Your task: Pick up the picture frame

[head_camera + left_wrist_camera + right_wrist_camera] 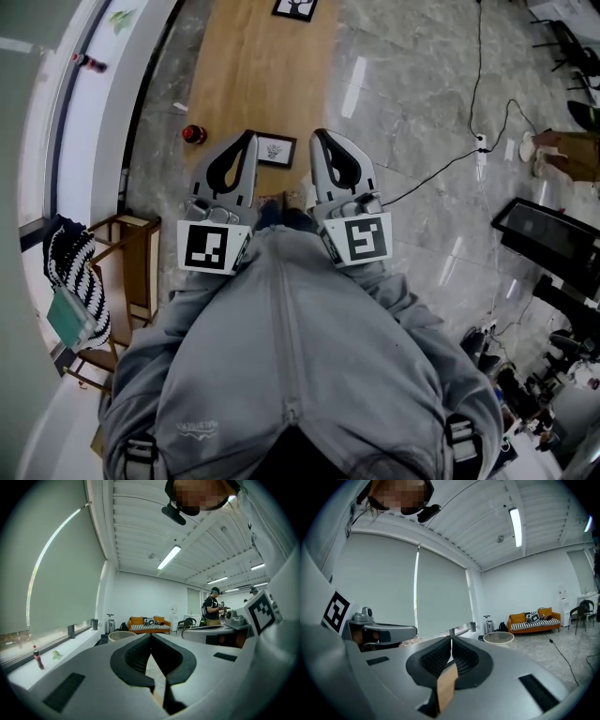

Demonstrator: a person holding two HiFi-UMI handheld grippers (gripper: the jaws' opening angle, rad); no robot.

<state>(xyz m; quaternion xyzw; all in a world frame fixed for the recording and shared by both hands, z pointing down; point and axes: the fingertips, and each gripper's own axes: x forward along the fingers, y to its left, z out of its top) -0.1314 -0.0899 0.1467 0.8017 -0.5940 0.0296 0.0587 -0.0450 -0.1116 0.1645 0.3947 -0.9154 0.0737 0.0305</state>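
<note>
Two picture frames — two tongs.

Bright, even room light; ceiling tube lamp above left tongs; glare streaks on floor beyond right tongs; fisheye edges dark.

Office/lab lounge w/ orange sofa, ceiling strip lights, roller blinds, marble floor.

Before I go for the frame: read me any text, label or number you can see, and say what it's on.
No text is readable in any view.
Grey jacket: small print, too small to read.
Left gripper and right gripper: marker cubes carry black-and-white square patterns, no words.
Picture frame: a drawing, no legible writing.
Bottle on the sill: label too small to read.
</note>
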